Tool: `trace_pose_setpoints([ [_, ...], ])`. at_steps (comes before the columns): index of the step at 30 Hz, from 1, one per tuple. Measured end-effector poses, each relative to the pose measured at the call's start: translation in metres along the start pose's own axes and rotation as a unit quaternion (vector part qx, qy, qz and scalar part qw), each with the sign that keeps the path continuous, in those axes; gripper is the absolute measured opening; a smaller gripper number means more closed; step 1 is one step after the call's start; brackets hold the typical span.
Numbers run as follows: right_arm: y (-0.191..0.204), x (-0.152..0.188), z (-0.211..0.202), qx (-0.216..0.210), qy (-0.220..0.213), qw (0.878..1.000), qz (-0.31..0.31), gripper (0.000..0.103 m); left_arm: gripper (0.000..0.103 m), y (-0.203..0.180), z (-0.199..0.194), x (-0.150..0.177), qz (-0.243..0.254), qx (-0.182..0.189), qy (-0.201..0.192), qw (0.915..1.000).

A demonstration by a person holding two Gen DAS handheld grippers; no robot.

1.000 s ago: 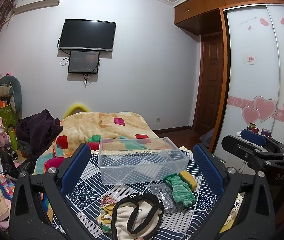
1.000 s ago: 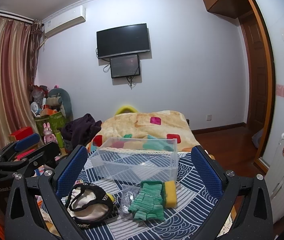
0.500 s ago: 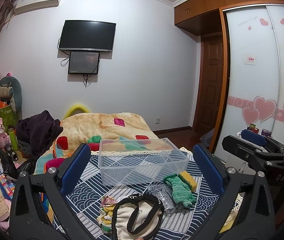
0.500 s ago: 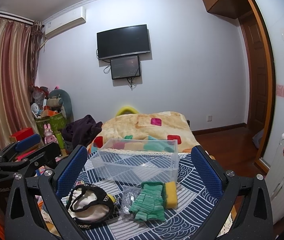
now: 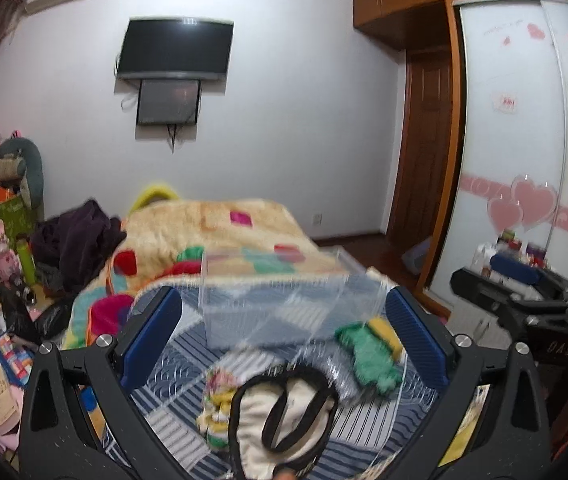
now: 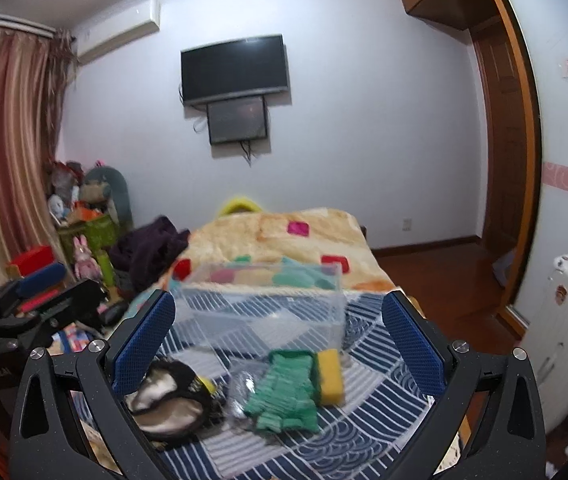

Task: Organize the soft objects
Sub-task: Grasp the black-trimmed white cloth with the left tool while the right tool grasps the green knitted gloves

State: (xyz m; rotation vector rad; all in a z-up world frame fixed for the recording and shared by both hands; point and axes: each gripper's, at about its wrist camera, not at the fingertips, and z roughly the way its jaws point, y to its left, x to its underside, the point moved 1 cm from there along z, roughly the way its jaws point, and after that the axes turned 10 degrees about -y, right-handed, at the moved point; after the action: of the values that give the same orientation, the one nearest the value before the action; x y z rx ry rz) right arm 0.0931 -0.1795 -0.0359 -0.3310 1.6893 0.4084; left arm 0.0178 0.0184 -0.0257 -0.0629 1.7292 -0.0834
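Note:
A clear plastic bin (image 5: 280, 300) (image 6: 260, 312) stands on a blue patterned cloth. In front of it lie a cream item with black trim (image 5: 280, 416) (image 6: 164, 400), a green knitted glove (image 5: 368, 356) (image 6: 284, 392), a yellow sponge (image 5: 384, 330) (image 6: 330, 376), a clear plastic bag (image 6: 240, 394) and a small floral cloth (image 5: 216, 404). My left gripper (image 5: 284, 344) is open and empty above the cream item. My right gripper (image 6: 280, 344) is open and empty above the glove. Each gripper shows at the edge of the other's view.
The cloth covers the foot of a bed with a colourful blanket (image 5: 220, 236). A dark garment (image 5: 76, 240) lies at the bed's left. Cluttered shelves and toys (image 6: 80, 232) stand at the left. A white suitcase (image 6: 564, 340) and a wardrobe (image 5: 524, 160) stand at the right.
Both grippers have moved a little forward and down toward the items; the current frames are motion-blurred. Both stay open. Nothing on the cloth has moved.

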Motion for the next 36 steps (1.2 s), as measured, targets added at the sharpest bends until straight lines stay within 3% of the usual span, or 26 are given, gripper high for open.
trace_pose_setpoints([
  [7,-0.011,0.033,0.014,-0.014,0.061,0.998,0.016,0.103,0.103,0.013,0.028,0.044,-0.020,0.017,0.104,0.9942],
  [12,-0.011,0.059,0.030,-0.020,0.113,0.993,0.011,0.100,0.081,0.018,0.037,0.058,-0.038,0.030,0.135,0.9896],
  [17,-0.014,0.073,0.039,-0.026,0.148,0.988,0.023,0.082,0.069,0.018,0.041,0.063,-0.037,0.037,0.136,0.9894],
  [21,-0.022,0.084,0.047,-0.032,0.173,0.983,0.042,0.076,0.065,0.021,0.048,0.070,-0.050,0.042,0.148,0.9869],
  [25,-0.024,0.094,0.053,-0.018,0.194,0.980,0.041,0.070,0.053,0.025,0.058,0.080,-0.056,0.038,0.169,0.9834],
  [30,-0.030,0.105,0.059,-0.020,0.218,0.974,0.064,0.060,0.037,0.035,0.058,0.081,-0.087,0.045,0.164,0.9816],
  [36,-0.030,0.109,0.059,-0.039,0.227,0.970,0.081,0.038,0.019,0.035,0.053,0.076,-0.094,0.045,0.151,0.9830],
])
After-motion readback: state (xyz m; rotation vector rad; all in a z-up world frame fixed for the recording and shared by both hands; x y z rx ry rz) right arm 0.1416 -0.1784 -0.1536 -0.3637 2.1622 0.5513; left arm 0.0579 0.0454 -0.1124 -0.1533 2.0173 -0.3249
